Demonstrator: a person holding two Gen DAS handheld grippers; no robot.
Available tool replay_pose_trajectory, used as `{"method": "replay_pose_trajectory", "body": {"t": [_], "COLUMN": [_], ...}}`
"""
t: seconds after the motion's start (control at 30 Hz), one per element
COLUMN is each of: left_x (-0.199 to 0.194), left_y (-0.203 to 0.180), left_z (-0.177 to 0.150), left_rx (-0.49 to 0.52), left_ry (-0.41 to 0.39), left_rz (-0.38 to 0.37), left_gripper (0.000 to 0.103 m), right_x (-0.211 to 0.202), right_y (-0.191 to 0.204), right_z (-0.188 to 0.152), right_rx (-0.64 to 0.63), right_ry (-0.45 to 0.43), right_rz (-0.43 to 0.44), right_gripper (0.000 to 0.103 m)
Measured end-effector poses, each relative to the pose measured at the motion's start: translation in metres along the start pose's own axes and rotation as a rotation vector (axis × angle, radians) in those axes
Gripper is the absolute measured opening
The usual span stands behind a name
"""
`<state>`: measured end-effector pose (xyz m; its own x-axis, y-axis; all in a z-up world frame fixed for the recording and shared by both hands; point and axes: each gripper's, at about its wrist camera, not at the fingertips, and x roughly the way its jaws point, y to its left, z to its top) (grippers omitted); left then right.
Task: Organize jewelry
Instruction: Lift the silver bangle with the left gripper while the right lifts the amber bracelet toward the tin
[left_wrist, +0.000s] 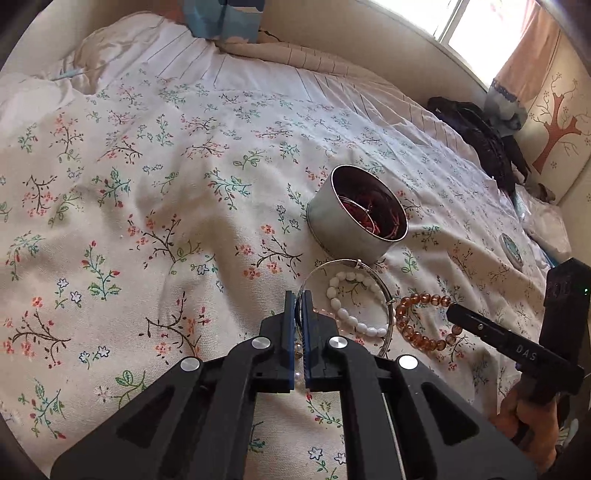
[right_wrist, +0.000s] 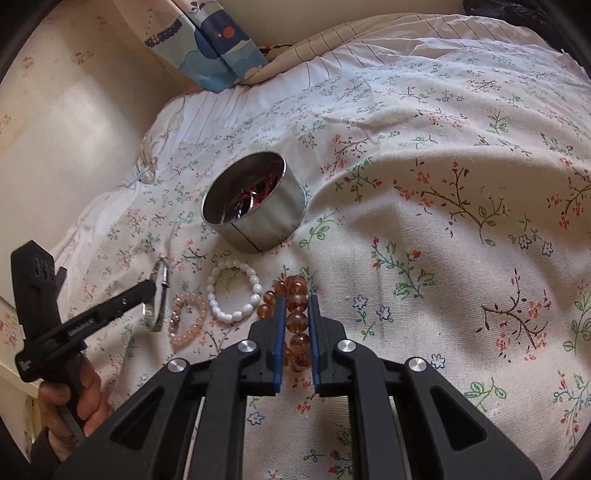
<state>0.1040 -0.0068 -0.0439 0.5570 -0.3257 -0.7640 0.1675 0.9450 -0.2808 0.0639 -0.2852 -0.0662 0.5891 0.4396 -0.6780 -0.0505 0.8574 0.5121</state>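
On the flowered bedspread, my left gripper is shut on a thin silver bangle. The right wrist view shows that left gripper with the bangle tilted up on edge. My right gripper is shut on an amber bead bracelet, whose far beads rest on the cloth. In the left wrist view, the right gripper meets the amber bracelet. A white bead bracelet and a pink bead bracelet lie between the grippers. Beyond them stands an open round tin holding red pieces.
A round lid lies to the right of the tin. Dark clothing is heaped by the tree-patterned wall. A blue patterned cloth hangs at the bed's far edge. A hand holds the left gripper's handle.
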Motion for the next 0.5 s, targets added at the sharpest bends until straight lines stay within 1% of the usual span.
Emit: {"method": "replay_pose_trajectory", "body": {"t": [0.13, 0.23, 0.3, 0.5], "left_x": [-0.002, -0.007, -0.009, -0.010], "left_y": [-0.007, -0.010, -0.012, -0.024], "left_z": [0.001, 0.004, 0.006, 0.009], "left_rx": [0.030, 0.044, 0.048, 0.088], "left_ry": [-0.030, -0.063, -0.080, -0.107], "left_rz": [0.043, 0.067, 0.079, 0.102], "left_gripper": [0.003, 0.003, 0.003, 0.003], "right_x": [-0.013, -0.026, -0.034, -0.041], "right_y": [0.000, 0.009, 0.015, 0.013], "right_z": [0.005, 0.009, 0.011, 0.017], "right_rx": [0.025, 0.000, -0.021, 0.003], "right_ry": [-0.066, -0.141, -0.180, -0.227], "right_rz": [0.082, 0.151, 0.172, 0.238], "right_gripper": [0.013, 0.013, 0.013, 0.013]}}
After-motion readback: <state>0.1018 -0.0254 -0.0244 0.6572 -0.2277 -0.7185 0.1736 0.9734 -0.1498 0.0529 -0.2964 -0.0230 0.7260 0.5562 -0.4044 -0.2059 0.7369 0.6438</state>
